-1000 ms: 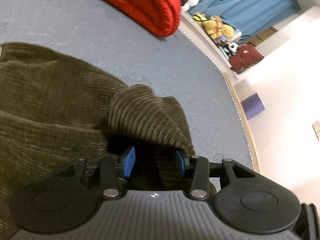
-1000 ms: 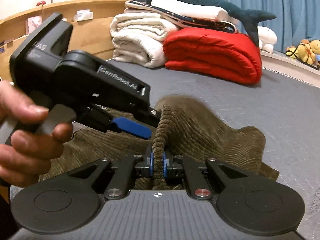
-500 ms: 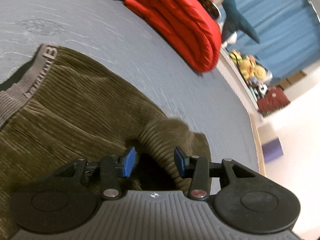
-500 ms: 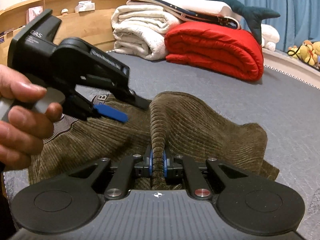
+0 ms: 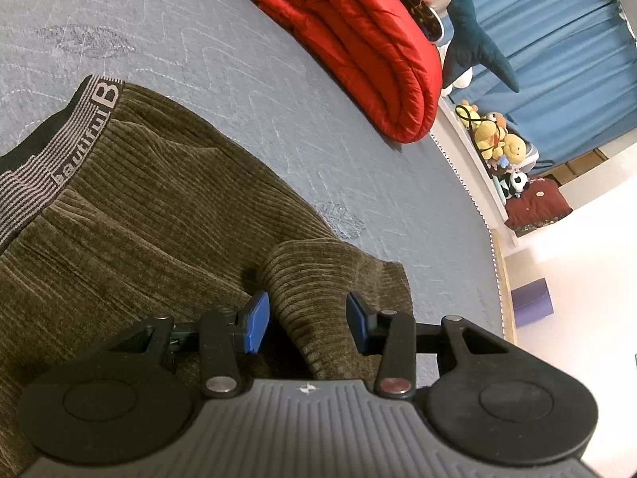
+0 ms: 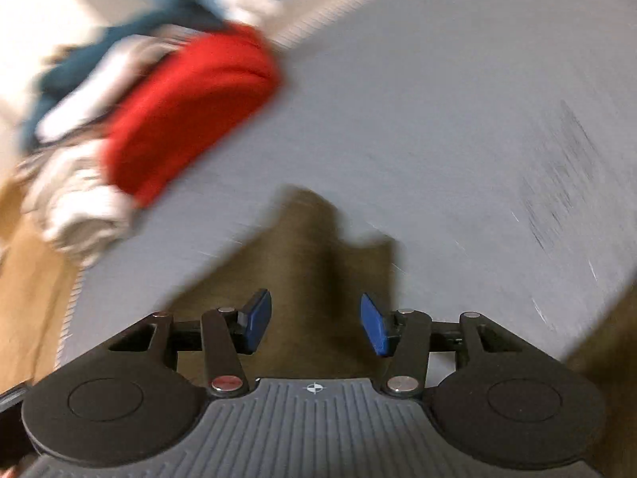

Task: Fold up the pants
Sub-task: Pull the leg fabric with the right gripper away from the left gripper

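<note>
Olive corduroy pants lie bunched on the grey mattress, their striped lettered waistband at the left. My left gripper hovers low over them, open; a raised fold of the corduroy sits between its blue pads without being pinched. The right wrist view is blurred by motion. There my right gripper has its jaws opening wide, nothing pressed between the pads, and a corner of the pants lies below and ahead of it.
A rolled red quilt lies at the far side of the bed, also the red quilt in the right wrist view, beside white blankets. A blue shark plush, stuffed toys and a purple box are beyond the bed's edge.
My right gripper has let go of the corduroy ridge it pinched, opened, and swung away with a roll, blurring its view. The left gripper has stayed open and drifted slightly over the pants.
</note>
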Available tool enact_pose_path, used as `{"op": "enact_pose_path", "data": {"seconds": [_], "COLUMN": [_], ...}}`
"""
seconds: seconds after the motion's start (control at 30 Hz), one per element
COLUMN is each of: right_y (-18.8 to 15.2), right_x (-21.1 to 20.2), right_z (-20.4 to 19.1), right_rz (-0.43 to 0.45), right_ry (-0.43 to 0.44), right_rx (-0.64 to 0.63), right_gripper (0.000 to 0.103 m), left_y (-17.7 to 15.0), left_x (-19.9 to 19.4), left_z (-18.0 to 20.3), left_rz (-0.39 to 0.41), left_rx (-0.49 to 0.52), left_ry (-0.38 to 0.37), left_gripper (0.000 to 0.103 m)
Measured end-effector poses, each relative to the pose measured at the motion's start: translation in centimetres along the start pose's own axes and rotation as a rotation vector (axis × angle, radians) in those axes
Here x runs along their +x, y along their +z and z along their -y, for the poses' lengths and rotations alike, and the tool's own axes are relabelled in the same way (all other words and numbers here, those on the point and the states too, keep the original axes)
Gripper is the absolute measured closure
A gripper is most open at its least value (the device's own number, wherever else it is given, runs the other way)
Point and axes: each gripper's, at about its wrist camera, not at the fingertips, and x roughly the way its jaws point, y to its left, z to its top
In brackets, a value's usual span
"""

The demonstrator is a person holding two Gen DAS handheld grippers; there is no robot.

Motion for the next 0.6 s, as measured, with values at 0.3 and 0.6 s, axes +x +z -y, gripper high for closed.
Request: {"op": "enact_pose_path", "data": {"seconds": [0.3, 0.6], "right_y": [-1.0, 1.1], "right_x": [4.9, 1.2], "right_z": [1.7, -2.0], "right_rz": [-0.119, 0.055], "right_ry": [-0.016, 0.195], "right_rx": [0.097, -0.016], "right_gripper": [0.075, 0.093], "left_y": [-0.1, 0.3], "left_x": [-0.5, -0.8], "left_z": [-0.2, -0.6], "left_rz": [-0.013, 0.000], "left_rx": [-0.003, -0.007], "left_ry": [-0.013, 0.000], "left_gripper": [0.056, 0.056]}}
